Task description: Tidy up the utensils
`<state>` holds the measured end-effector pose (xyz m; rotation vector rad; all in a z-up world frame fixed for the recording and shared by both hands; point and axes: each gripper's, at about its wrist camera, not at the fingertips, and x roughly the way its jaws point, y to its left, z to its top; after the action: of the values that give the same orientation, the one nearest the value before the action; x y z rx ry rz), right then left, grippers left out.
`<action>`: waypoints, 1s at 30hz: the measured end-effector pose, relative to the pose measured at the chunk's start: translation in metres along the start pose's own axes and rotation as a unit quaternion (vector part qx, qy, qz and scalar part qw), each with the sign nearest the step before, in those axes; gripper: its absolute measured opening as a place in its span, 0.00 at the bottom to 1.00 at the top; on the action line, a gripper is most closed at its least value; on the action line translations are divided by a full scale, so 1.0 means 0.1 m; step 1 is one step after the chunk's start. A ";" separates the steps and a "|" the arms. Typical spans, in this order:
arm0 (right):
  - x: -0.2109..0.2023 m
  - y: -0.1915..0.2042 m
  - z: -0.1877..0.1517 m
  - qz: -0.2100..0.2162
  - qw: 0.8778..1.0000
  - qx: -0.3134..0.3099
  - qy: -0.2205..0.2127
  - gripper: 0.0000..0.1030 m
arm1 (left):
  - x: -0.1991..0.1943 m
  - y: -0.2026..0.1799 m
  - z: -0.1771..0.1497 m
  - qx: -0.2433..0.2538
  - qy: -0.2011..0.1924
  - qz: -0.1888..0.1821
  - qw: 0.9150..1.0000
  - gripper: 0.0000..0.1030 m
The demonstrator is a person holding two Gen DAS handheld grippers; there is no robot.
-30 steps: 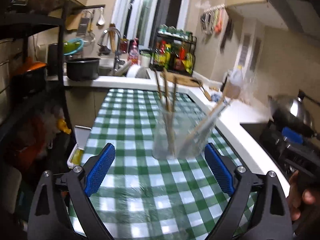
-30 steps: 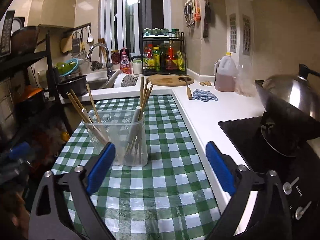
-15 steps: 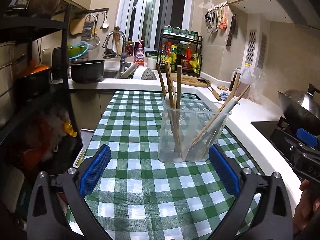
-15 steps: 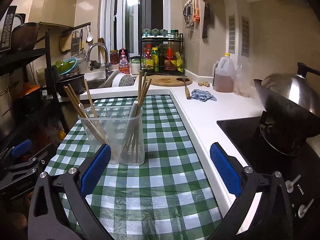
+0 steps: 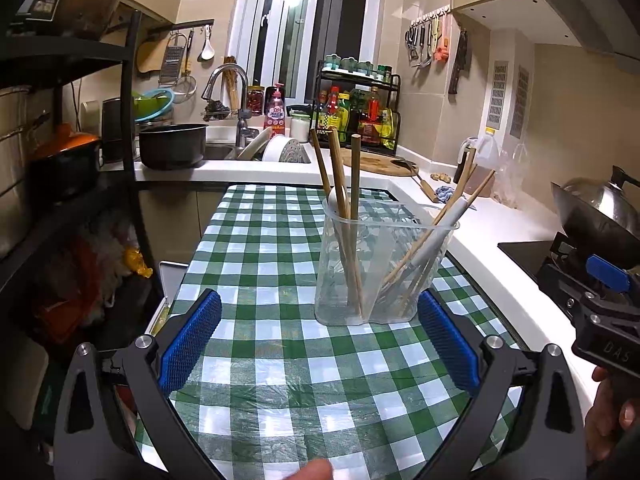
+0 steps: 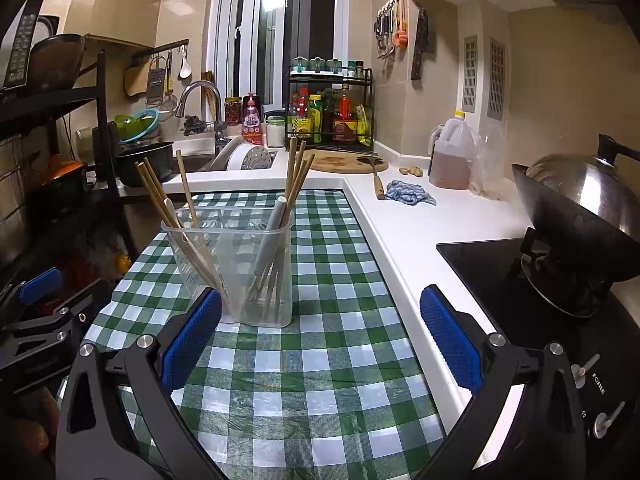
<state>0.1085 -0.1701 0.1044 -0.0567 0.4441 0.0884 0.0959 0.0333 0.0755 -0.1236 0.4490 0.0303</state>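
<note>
A clear plastic utensil holder [image 5: 380, 268] stands upright on the green checked tablecloth [image 5: 280, 360]. It holds several wooden chopsticks [image 5: 344, 208] and a white spoon handle [image 5: 440, 228]. It also shows in the right wrist view [image 6: 236, 268], with chopsticks [image 6: 160, 200] in both halves. My left gripper [image 5: 318, 332] is open and empty, just in front of the holder. My right gripper [image 6: 320, 328] is open and empty, in front of the holder and to its right. Each gripper shows at the edge of the other's view.
A white counter [image 6: 412, 232] runs along the right with a blue cloth [image 6: 412, 196], an oil jug [image 6: 452, 156] and a wok [image 6: 580, 216] on the black hob. A sink [image 5: 224, 152] and spice rack [image 5: 356, 116] stand at the back. A black shelf [image 5: 80, 120] stands at the left.
Both grippers have drawn back and lowered a little, so the holder sits higher in each view. The left view has steadied from blur. Both stay open.
</note>
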 end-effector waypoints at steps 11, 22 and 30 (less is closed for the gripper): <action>0.00 0.00 0.00 0.001 1.000 0.000 0.000 0.95 | 0.00 -0.02 0.01 0.002 -0.001 0.001 1.000 0.93; 0.00 0.02 0.00 0.002 1.000 -0.002 0.001 0.95 | 0.00 -0.02 0.02 0.007 -0.003 0.003 1.000 0.93; 0.00 0.02 0.00 0.002 1.000 -0.003 0.001 0.95 | -0.01 -0.01 0.01 0.011 -0.006 0.001 1.000 0.93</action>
<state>0.1082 -0.1685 0.1048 -0.0614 0.4462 0.0940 0.0960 0.0326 0.0770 -0.1011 0.4379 0.0280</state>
